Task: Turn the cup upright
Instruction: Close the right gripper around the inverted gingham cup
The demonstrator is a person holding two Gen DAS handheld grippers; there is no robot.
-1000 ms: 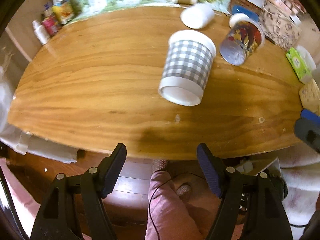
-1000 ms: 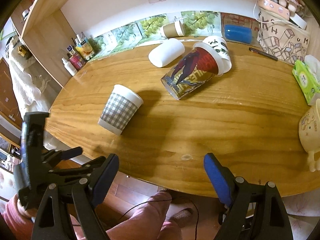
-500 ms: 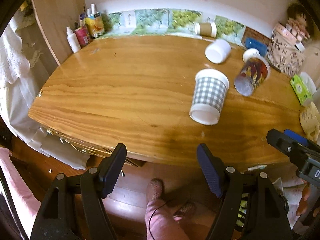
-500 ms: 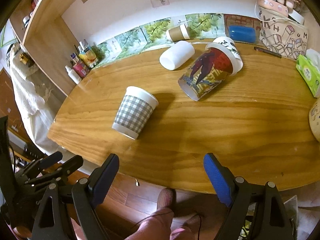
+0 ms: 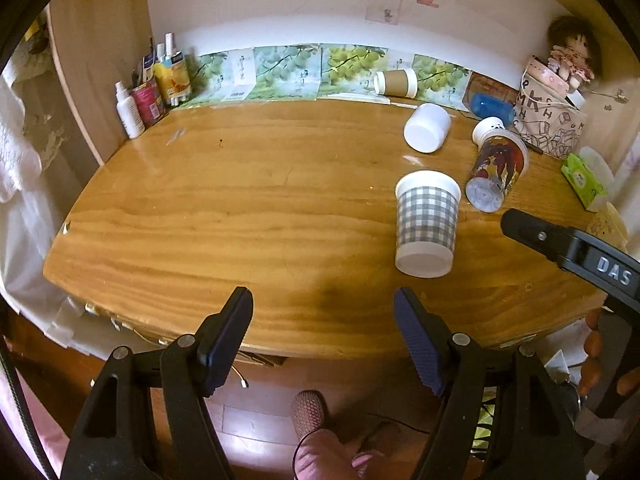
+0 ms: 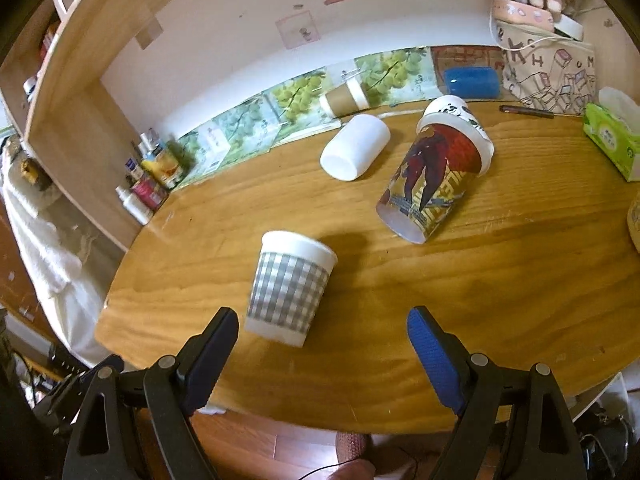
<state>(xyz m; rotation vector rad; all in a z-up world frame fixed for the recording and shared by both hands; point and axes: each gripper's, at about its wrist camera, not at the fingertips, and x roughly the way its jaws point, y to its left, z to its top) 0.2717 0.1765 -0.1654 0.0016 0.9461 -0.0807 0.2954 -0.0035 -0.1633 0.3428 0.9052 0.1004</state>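
Hovering over the near edge of the wooden table (image 5: pixel 200 216), the left gripper (image 5: pixel 323 330) is holding its jaws spread wide with nothing between them, and the right gripper (image 6: pixel 322 346) is doing the same, released and empty. Just beyond the right gripper's left finger, the gray checked paper cup (image 6: pixel 290 286) is lying on its side on the table, its closed base pointing toward the near edge and its white rim facing away; in the left wrist view the same cup (image 5: pixel 426 224) is sitting ahead and to the right of the open jaws, apart from both fingers. Farther back and to the right, a printed superhero cup (image 6: pixel 434 186) is lying tilted with its base toward the camera, its rim resting against a white cup with black markings (image 6: pixel 454 110) behind it. A plain white cup (image 6: pixel 355 147) is lying on its side just left of those. At the far edge, a brown paper cup (image 6: pixel 344 98) is lying against the grape-patterned panels (image 6: pixel 296 98), while small bottles (image 6: pixel 150 184) are crowding the far left corner and a green tissue box (image 6: pixel 612 140) is sitting far right.
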